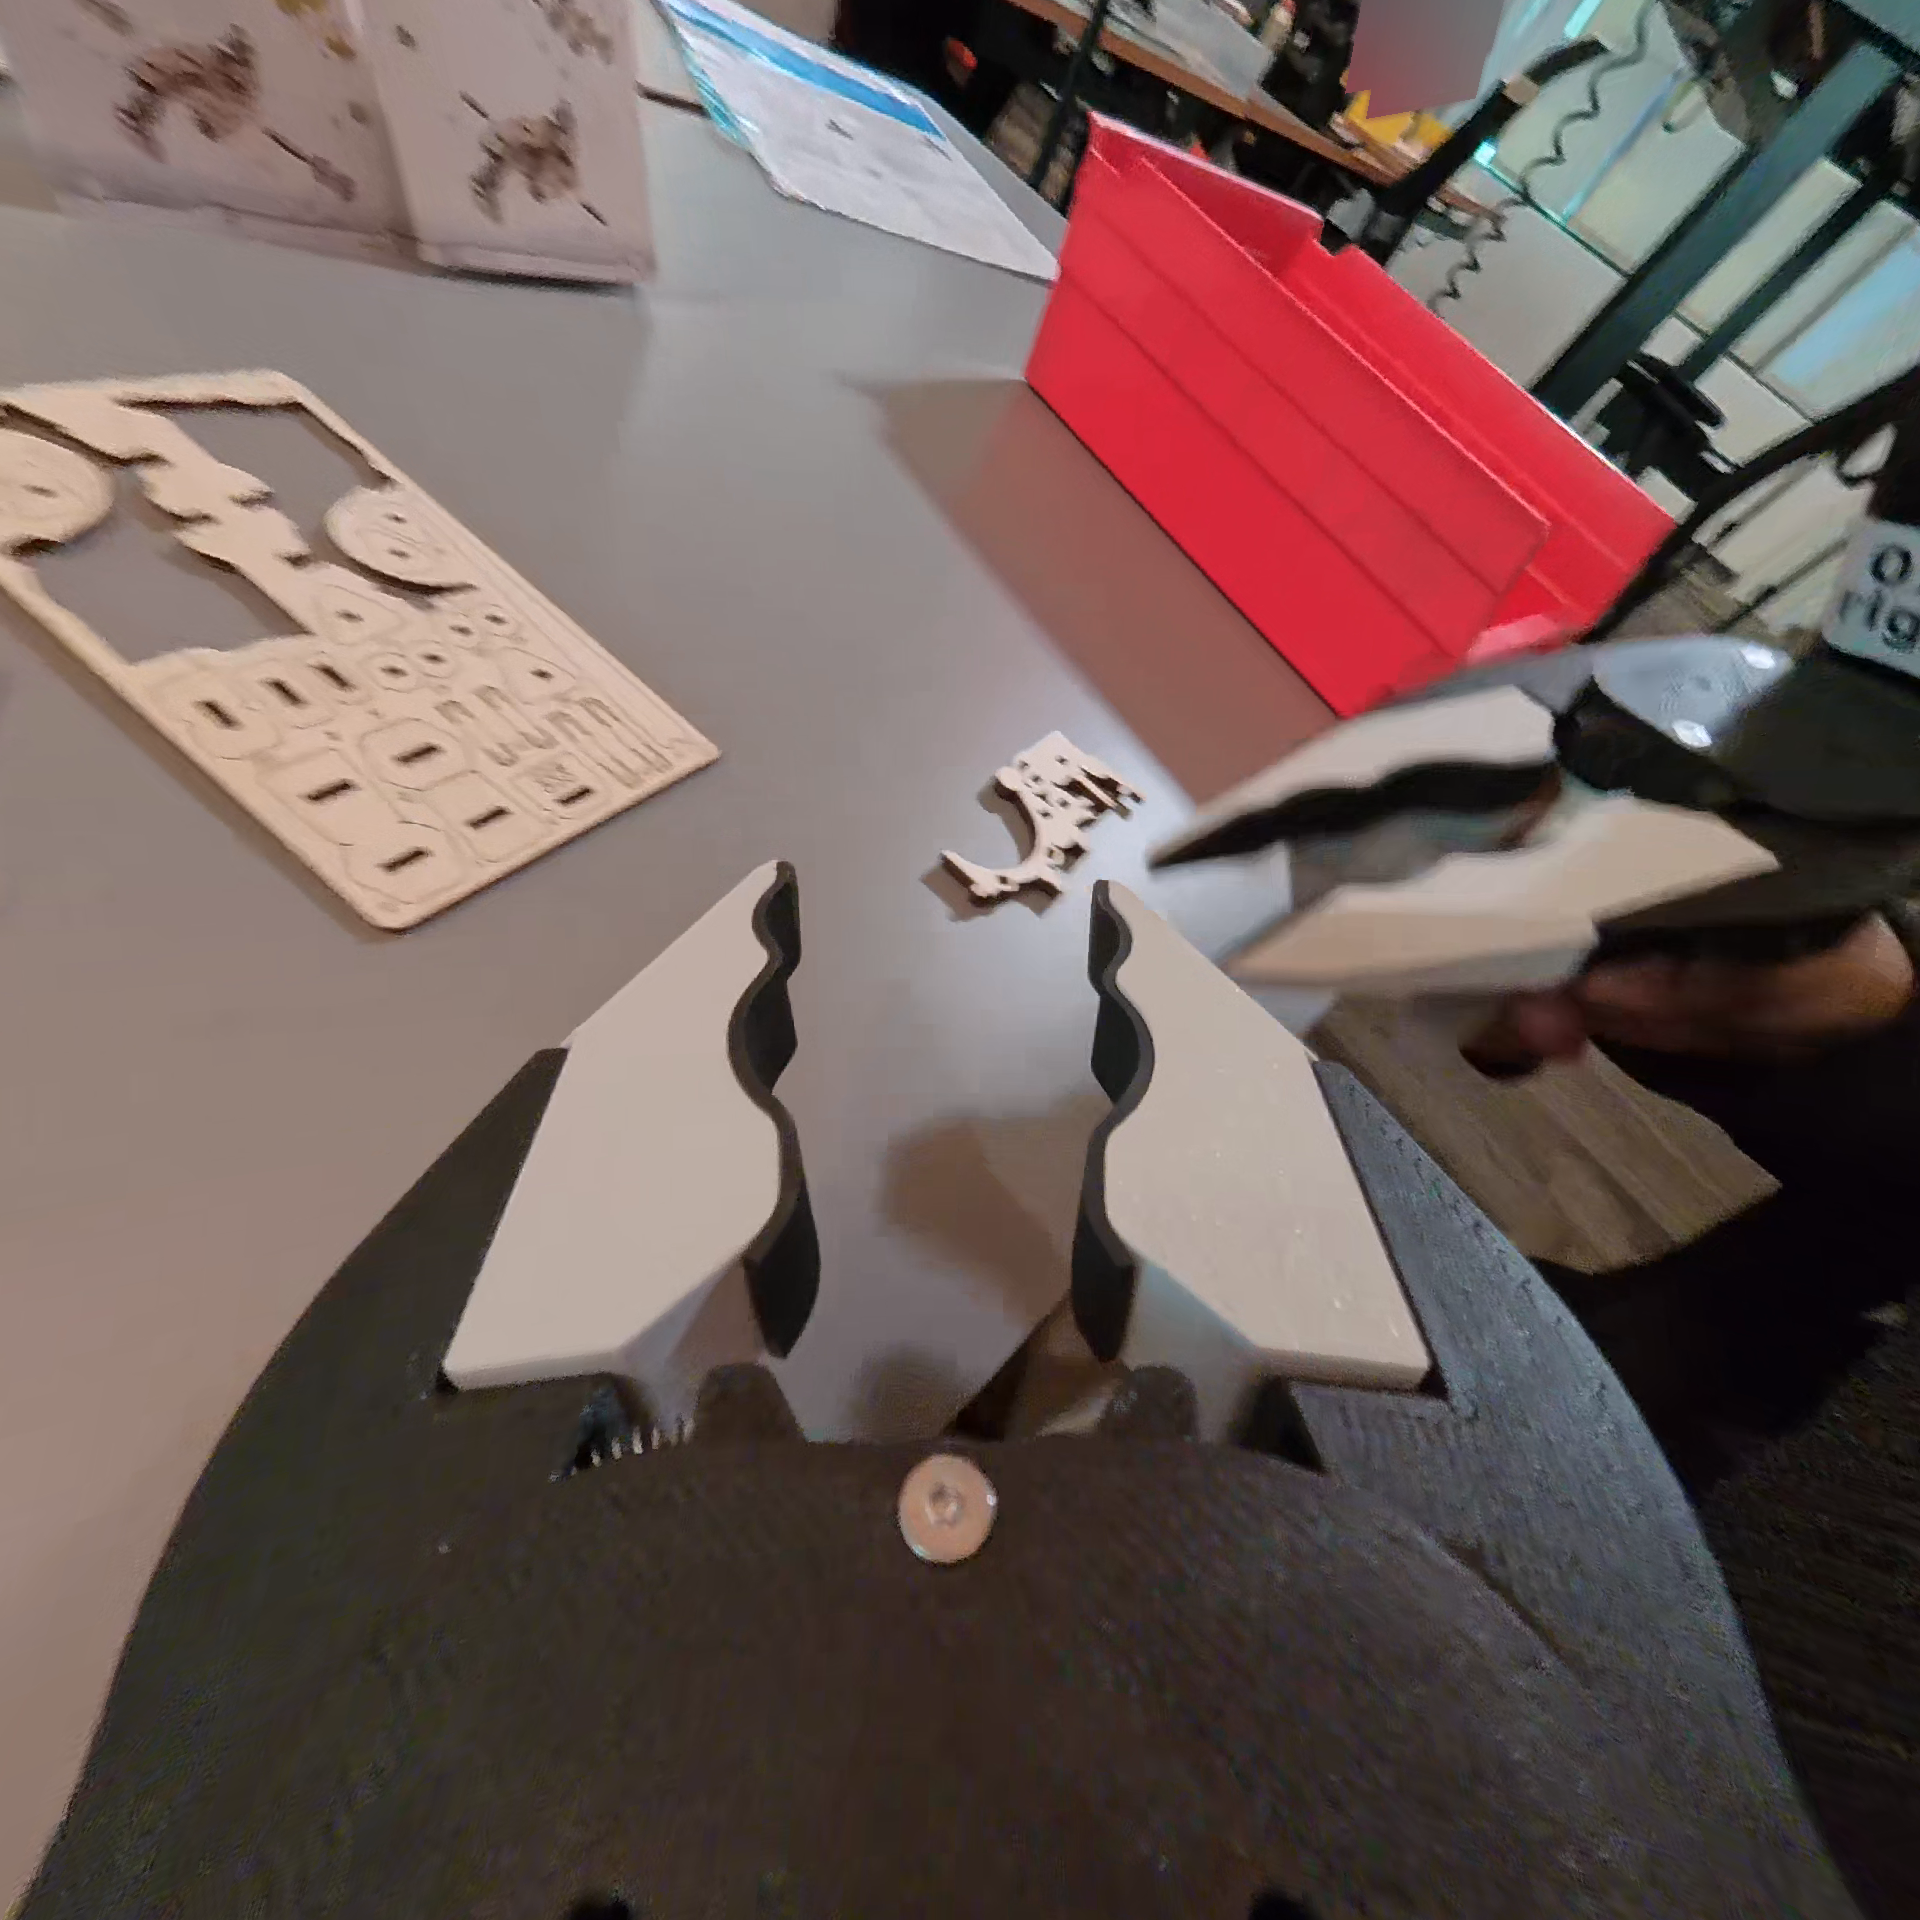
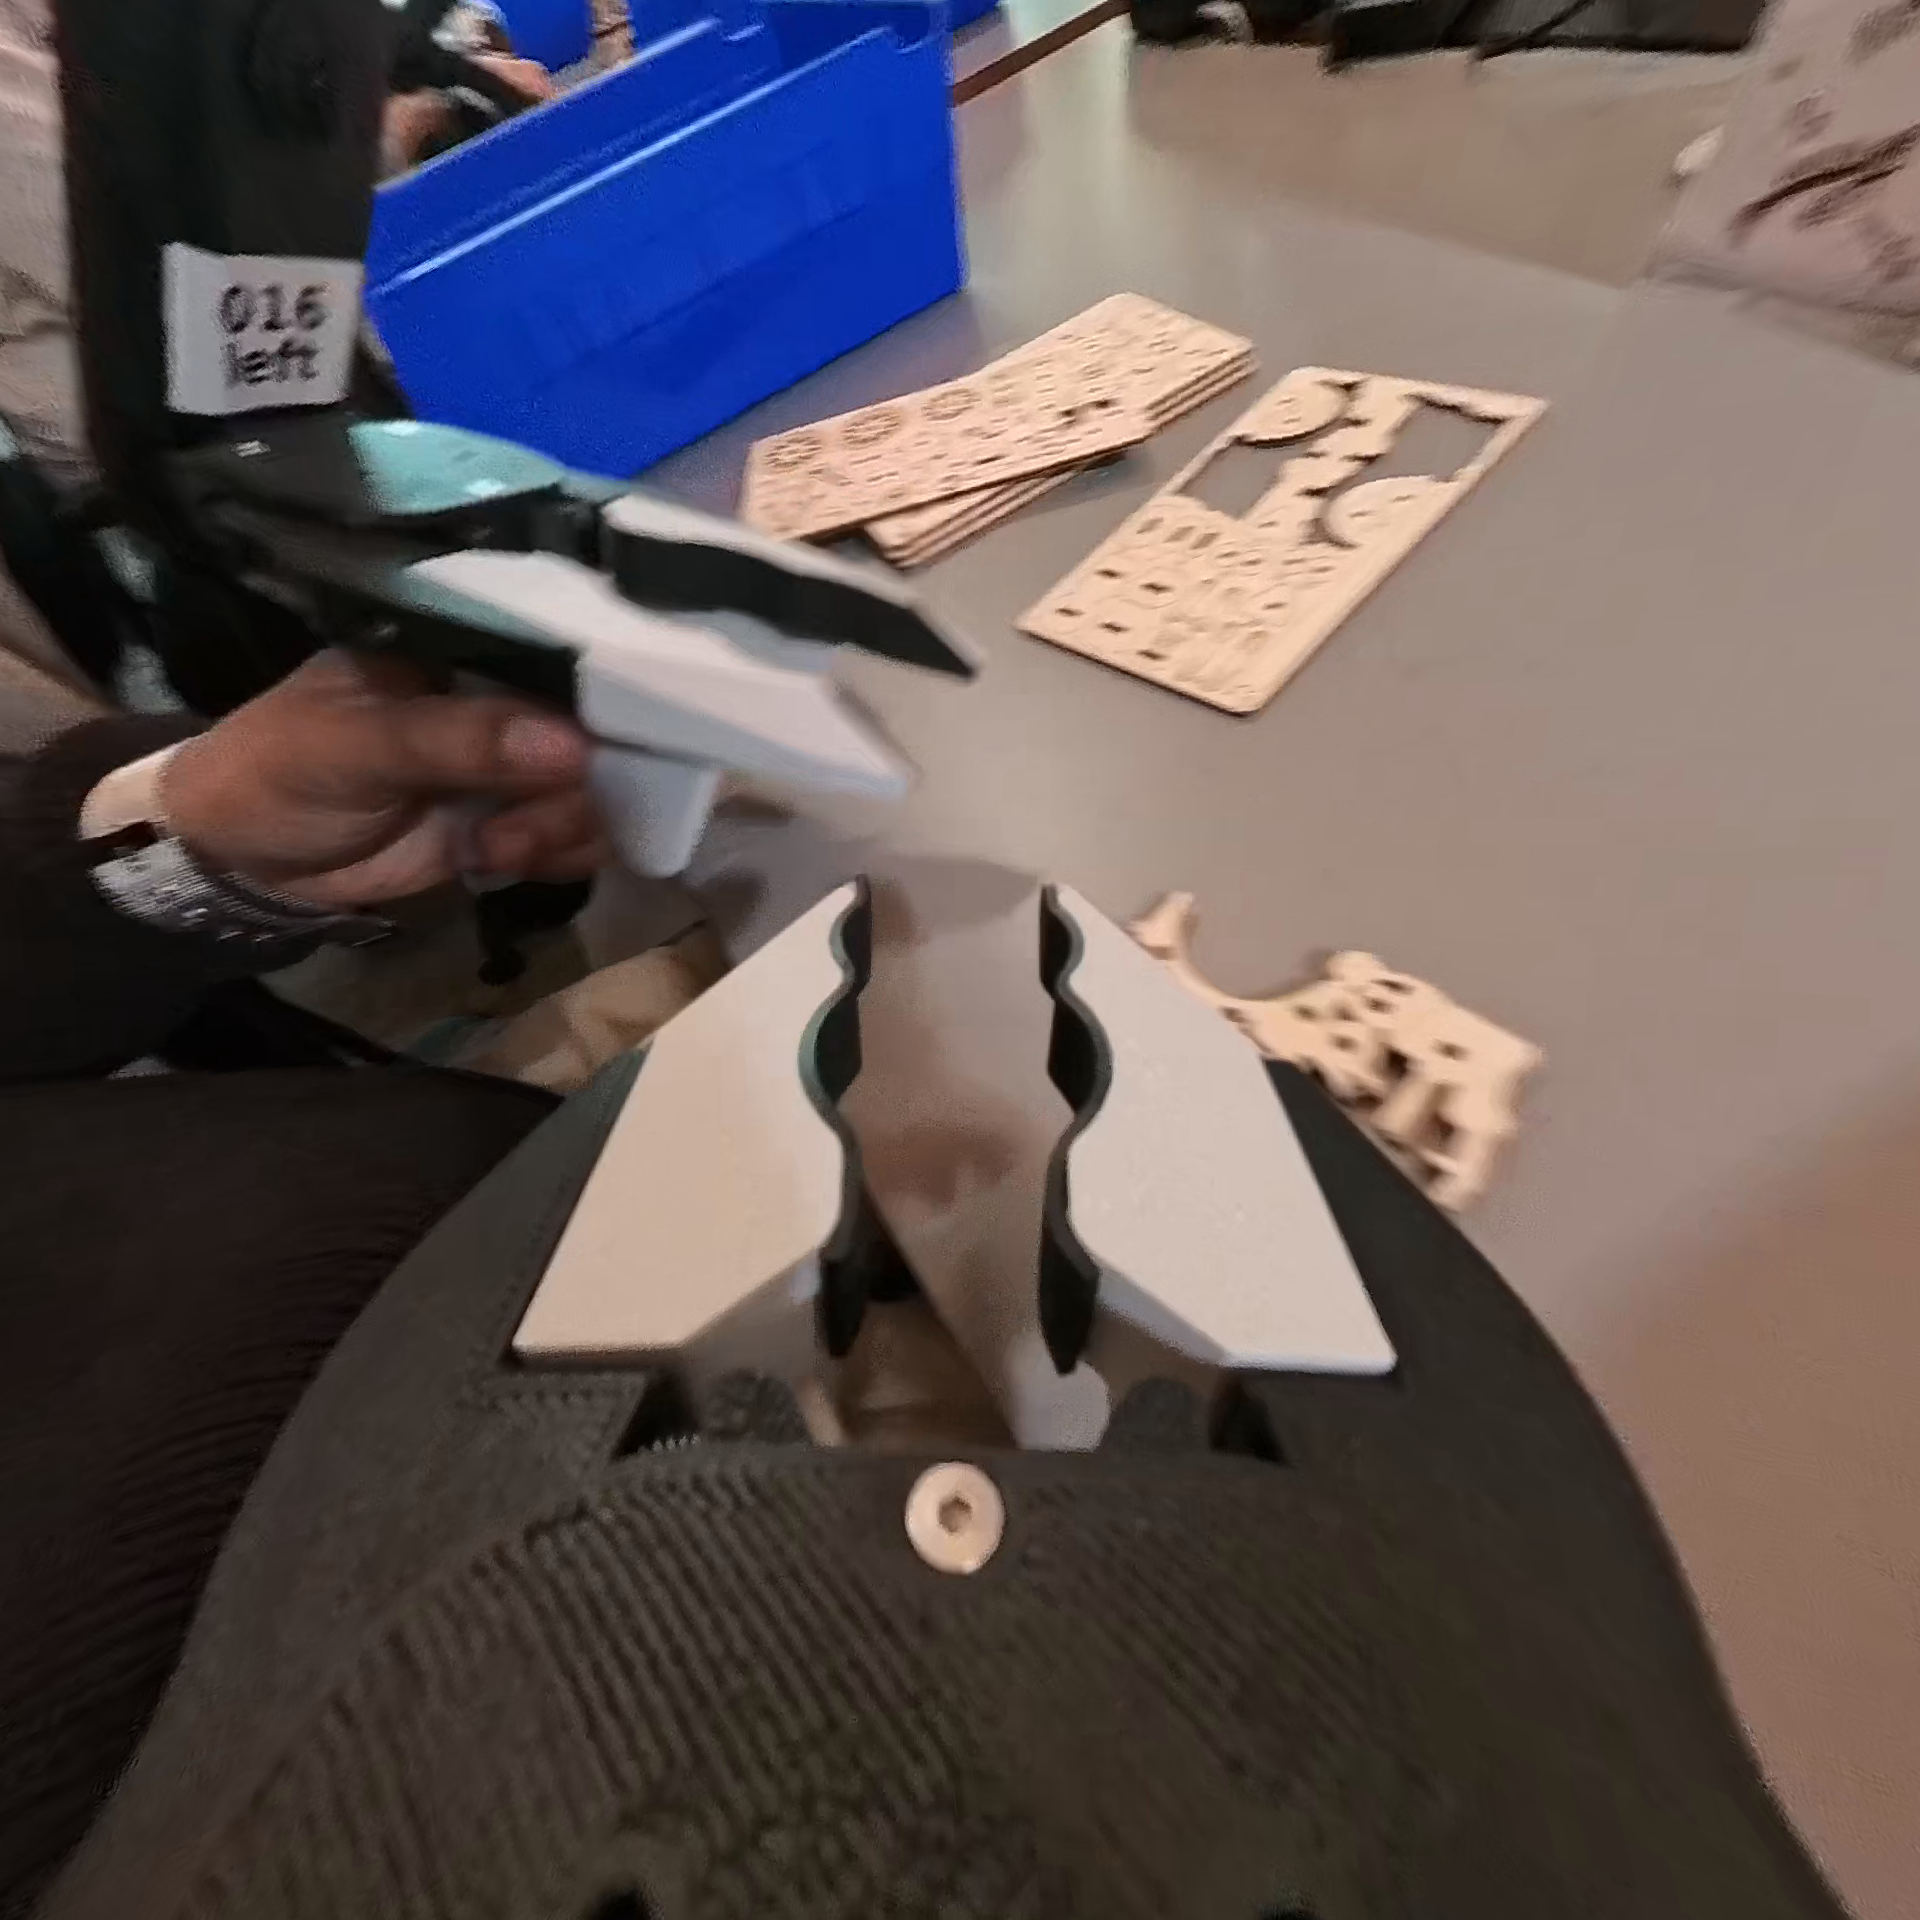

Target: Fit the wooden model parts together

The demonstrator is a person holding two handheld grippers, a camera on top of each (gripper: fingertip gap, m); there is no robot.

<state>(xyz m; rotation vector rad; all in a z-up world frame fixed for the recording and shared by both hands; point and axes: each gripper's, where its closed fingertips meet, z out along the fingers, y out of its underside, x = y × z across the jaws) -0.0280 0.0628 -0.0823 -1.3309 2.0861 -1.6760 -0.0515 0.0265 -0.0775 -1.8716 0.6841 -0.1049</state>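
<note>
— Hovering over the grey worktop (image 1: pixel 727 416), left claw (image 1: pixel 943 914), fingers spread wide, nothing between them.

— And the right claw (image 2: pixel 951 914)?

— Spread too, empty, held low above the same worktop (image 2: pixel 1558 831). Seen from the left wrist camera off to the right of the left claw, tips apart, blurred.

— Wooden parts?

— Small cut-out wooden piece (image 1: pixel 1039 831) lying flat just beyond the left claw's right fingertip, touching neither claw. Same wooden piece (image 2: pixel 1351 1049) just right of the right claw, partly hidden behind its right finger.

— Anything else wooden?

— Punched wooden sheet (image 1: pixel 312 644) flat ahead and left of the left claw, several shapes already out of it. Beyond the right claw, that sheet (image 2: pixel 1278 540) again, with a stack of whole sheets (image 2: pixel 997 447) beside it.

— Bins?

— Red bin (image 1: pixel 1299 457) ahead and right of the left claw; blue bin (image 2: pixel 665 260) ahead and left of the right claw. Instruction pages (image 1: pixel 343 125) far ahead of the left claw, blurred.
</note>
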